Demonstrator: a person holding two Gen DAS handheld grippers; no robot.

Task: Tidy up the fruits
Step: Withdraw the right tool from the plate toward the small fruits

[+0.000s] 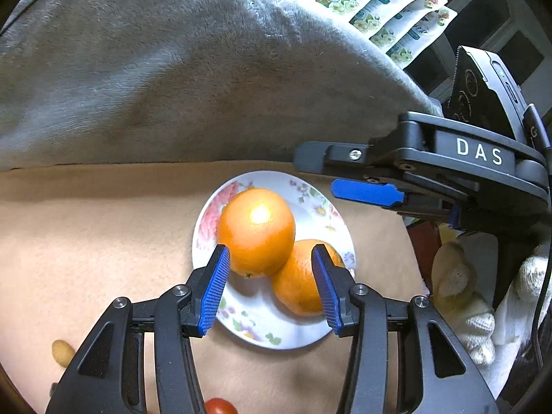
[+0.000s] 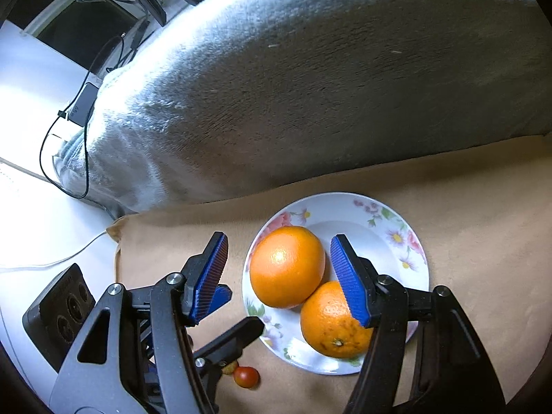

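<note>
A white floral plate [image 1: 310,200] [image 2: 386,220] lies on the tan cloth with two oranges touching each other on it. The rounder orange [image 1: 257,231] [image 2: 286,265] sits at the back. The second orange [image 1: 296,283] [image 2: 327,324] lies in front, stem end showing. My left gripper [image 1: 270,286] [image 2: 238,314] hovers open over the plate's near left edge, nothing between its blue pads. My right gripper [image 2: 279,279] [image 1: 345,176] hangs open above the plate; the oranges lie below its fingers, untouched.
A grey plush blanket [image 1: 172,69] [image 2: 310,86] rises right behind the plate. A cherry tomato [image 2: 245,376] [image 1: 220,407] and a small yellowish piece [image 1: 62,352] lie on the cloth [image 2: 483,207] near the front. Printed packets [image 1: 386,7] and a soft toy [image 1: 455,276] stand at the right; cables [image 2: 69,138] at the left.
</note>
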